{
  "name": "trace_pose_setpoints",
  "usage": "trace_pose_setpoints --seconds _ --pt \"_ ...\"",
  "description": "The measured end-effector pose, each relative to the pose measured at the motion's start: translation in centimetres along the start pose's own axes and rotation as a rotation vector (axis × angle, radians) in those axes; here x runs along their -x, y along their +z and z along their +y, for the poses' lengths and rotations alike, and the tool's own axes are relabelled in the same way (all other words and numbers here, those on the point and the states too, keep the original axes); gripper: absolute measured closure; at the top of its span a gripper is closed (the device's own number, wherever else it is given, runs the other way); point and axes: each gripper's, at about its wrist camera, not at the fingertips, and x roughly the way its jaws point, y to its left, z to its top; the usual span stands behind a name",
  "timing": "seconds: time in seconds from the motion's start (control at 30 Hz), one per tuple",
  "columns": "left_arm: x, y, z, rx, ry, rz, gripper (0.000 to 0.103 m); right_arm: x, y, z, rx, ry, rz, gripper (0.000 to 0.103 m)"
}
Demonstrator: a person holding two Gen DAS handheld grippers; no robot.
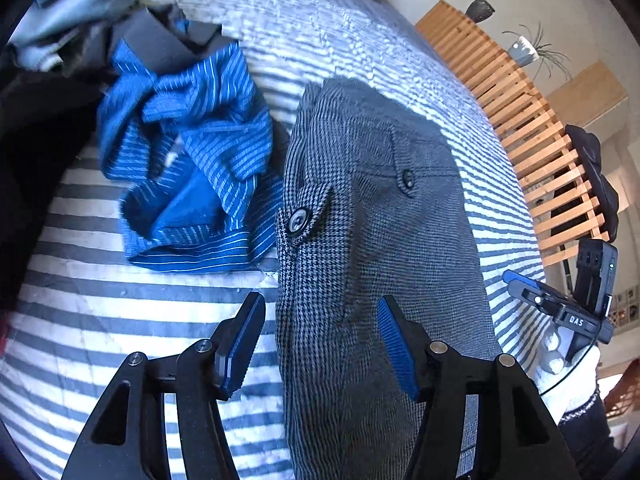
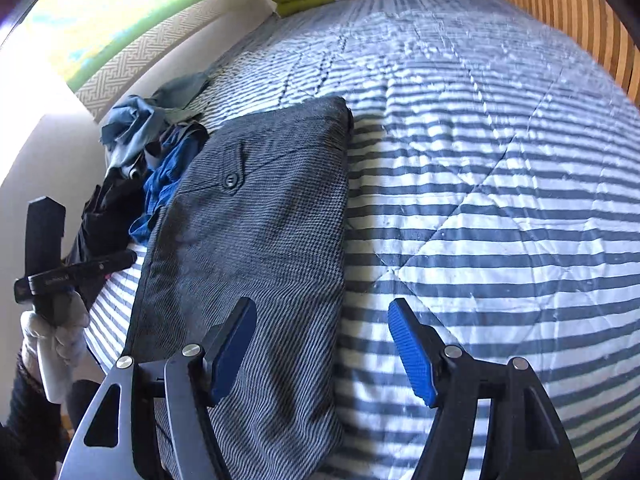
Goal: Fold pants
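From the left wrist view I see the pants [image 1: 372, 216] lying folded on the striped bed [image 1: 120, 312], a long grey houndstooth panel with a waist button and a pocket button facing up. My left gripper [image 1: 320, 344] hovers over their near left edge, jaws apart with nothing pressed between them. A crumpled blue shirt [image 1: 188, 168] sits just beside the pants on the left, with more loose clothes behind it at the bed's far left corner. The right gripper shows at the right rim of this view, held in a gloved hand [image 1: 568, 376].

From the right wrist view the pants [image 2: 256, 224] run toward the far left of the bed [image 2: 500, 240], and my right gripper [image 2: 324, 348] straddles their near right edge, jaws spread and empty.

I judge one fold is laid and released. Next I would close both jaws on the near end and carry it over to the far end, keeping the edges aligned.
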Motion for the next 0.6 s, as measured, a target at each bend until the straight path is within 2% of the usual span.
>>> trace_pose_setpoints --seconds 0.17,0.43,0.47,0.6 --pt "-2.9 0.5 1.7 0.019 -0.022 0.043 0.041 -2.4 0.4 -1.3 -0.036 0.055 0.052 0.038" --pt "-4.4 0.8 0.5 -0.020 -0.051 0.027 0.041 -4.8 0.9 -0.7 -0.010 0.104 0.092 0.039" --pt "-4.4 0.6 0.3 -0.031 -0.048 0.027 0.043 -4.9 1.0 -0.5 -0.006 0.112 0.096 0.039" --pt "-4.9 0.4 -0.1 -0.036 -0.039 0.034 0.072 -5.4 0.8 0.1 0.015 0.152 0.128 0.054"
